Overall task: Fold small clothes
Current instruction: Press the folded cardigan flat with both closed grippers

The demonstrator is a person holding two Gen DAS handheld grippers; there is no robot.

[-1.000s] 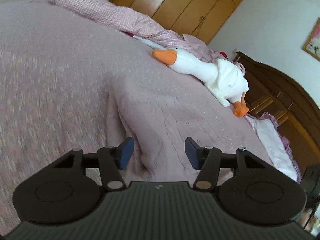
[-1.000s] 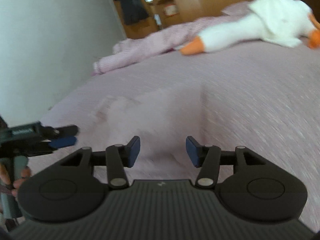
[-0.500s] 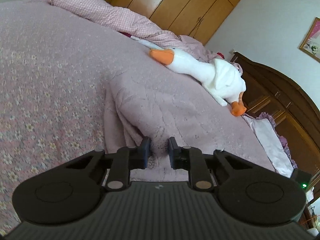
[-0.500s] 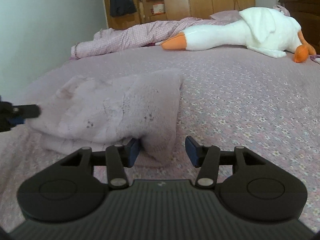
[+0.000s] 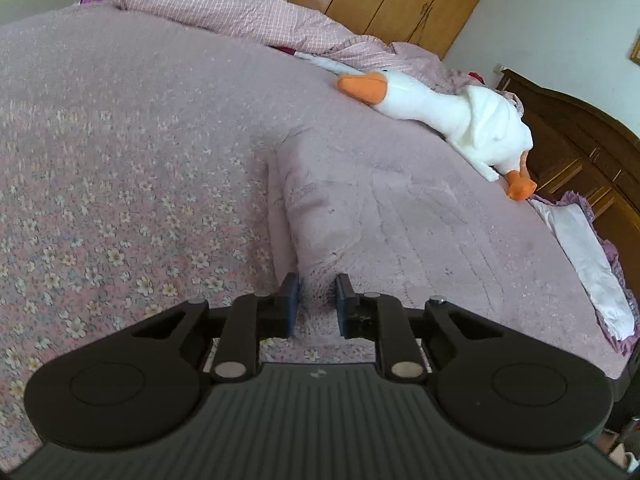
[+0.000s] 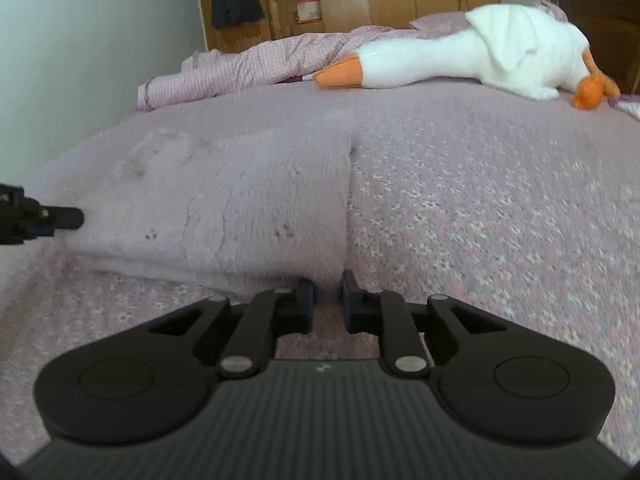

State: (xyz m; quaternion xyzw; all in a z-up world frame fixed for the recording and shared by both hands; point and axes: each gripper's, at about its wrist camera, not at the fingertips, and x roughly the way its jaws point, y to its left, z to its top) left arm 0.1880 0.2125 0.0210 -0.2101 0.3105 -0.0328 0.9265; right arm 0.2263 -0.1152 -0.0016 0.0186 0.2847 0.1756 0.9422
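Observation:
A pale pink fluffy knitted garment [image 5: 380, 208] lies folded on the flowered pink bedspread [image 5: 120, 200]. My left gripper [image 5: 316, 300] is shut on the garment's near corner, with fabric bunched between its blue pads. In the right wrist view the same garment [image 6: 248, 208] spreads out ahead and to the left. My right gripper [image 6: 327, 298] is shut on its near right corner, low over the bedspread [image 6: 480, 220]. The left gripper [image 6: 48, 218] shows at the far left of that view, at the garment's other near corner.
A white plush goose [image 5: 452, 116] with an orange beak lies beyond the garment. A pink checked quilt [image 5: 224, 8] is heaped along the far side. Wooden wardrobes [image 5: 400, 4], a dark headboard [image 5: 580, 152] and a pillow [image 5: 588, 264] border the bed. A wall [image 6: 80, 40] runs on the left.
A second ago both grippers hung open over the garment. The left shut on its corner first, then the right dropped lower and shut on the other near corner.

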